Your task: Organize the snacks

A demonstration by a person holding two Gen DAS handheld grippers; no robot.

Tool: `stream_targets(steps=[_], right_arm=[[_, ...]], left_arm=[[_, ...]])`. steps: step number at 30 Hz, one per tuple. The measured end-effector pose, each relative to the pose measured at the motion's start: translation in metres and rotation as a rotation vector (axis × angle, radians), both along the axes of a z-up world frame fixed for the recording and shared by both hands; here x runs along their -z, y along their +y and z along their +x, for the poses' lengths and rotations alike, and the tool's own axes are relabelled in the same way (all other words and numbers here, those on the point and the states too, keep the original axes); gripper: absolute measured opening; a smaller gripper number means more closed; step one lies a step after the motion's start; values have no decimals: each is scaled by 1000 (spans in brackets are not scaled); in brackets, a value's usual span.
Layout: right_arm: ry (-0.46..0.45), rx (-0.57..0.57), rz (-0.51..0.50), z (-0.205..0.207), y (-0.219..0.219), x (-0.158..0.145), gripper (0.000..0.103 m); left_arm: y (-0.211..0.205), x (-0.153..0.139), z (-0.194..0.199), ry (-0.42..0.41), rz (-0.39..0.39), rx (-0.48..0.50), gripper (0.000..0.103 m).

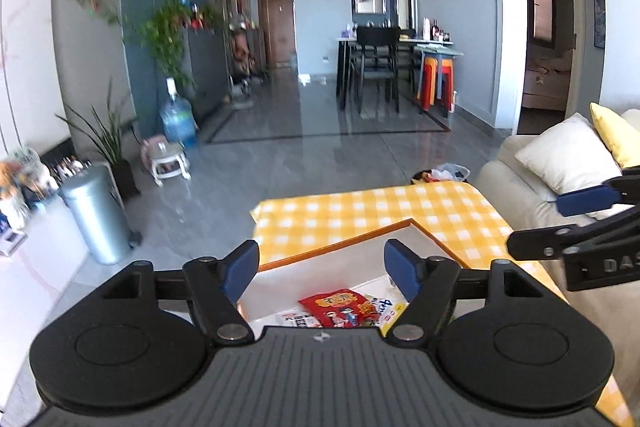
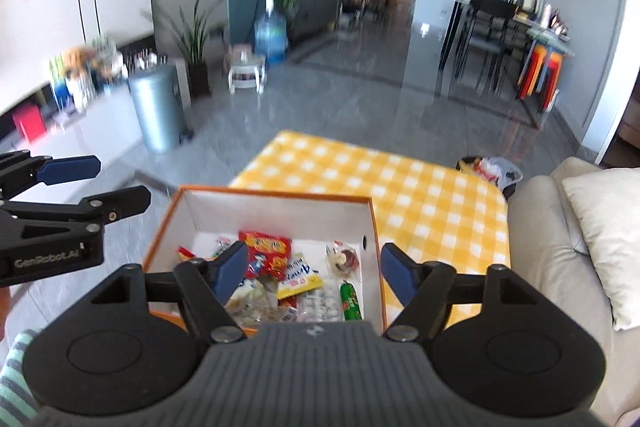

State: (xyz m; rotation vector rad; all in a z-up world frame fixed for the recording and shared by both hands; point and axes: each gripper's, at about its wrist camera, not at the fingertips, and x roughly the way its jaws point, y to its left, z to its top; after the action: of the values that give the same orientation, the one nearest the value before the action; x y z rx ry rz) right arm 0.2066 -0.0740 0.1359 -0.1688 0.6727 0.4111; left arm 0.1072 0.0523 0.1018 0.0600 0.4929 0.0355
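An orange-rimmed white box (image 2: 372,219) stands on a yellow checked tablecloth (image 2: 420,187) and holds several snack packets: a red packet (image 2: 268,251), a yellow and white packet (image 2: 300,277), a green stick (image 2: 350,301) and a blister pack (image 2: 320,307). My right gripper (image 2: 312,271) is open and empty above the box. My left gripper (image 1: 320,267) is open and empty above the same box (image 1: 432,239), over the red packet (image 1: 336,307). Each gripper shows at the edge of the other's view, the left gripper (image 2: 96,183) open there, and the right gripper (image 1: 568,219) too.
A beige sofa (image 2: 560,267) with pillows (image 1: 564,155) lies to the right of the table. A small bin with wrappers (image 2: 490,169) stands beyond the table's far corner. A metal trash can (image 2: 156,111) and a low white cabinet (image 1: 32,227) are on the left.
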Motion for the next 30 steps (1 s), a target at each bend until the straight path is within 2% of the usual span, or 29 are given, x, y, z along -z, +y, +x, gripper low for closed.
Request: stream_targets(steps=[2, 4, 8, 10, 15, 21, 23, 30], right_arm=[[-41, 11, 32, -24, -6, 1, 73], [-77, 26, 62, -48, -11, 4, 79], [-120, 65, 108, -86, -19, 22, 86], [-120, 96, 116, -99, -23, 32, 87], [-135, 155, 106, -120, -32, 56, 90], [-115, 185, 86, -125, -42, 80, 90], [-108, 193, 72, -123, -43, 85, 91], [-73, 205, 68, -117, -45, 98, 93]], left_arm=[[-6, 0, -14, -27, 11, -4, 86], [-14, 2, -27, -59, 31, -21, 89], [-34, 17, -53, -104, 106, -24, 90], [-40, 24, -62, -90, 108, -12, 91], [-38, 43, -71, -29, 7, -22, 94], [-33, 57, -70, 33, -67, -42, 95], [-32, 65, -74, 42, -70, -41, 95], [-45, 86, -68, 154, -32, -45, 95]])
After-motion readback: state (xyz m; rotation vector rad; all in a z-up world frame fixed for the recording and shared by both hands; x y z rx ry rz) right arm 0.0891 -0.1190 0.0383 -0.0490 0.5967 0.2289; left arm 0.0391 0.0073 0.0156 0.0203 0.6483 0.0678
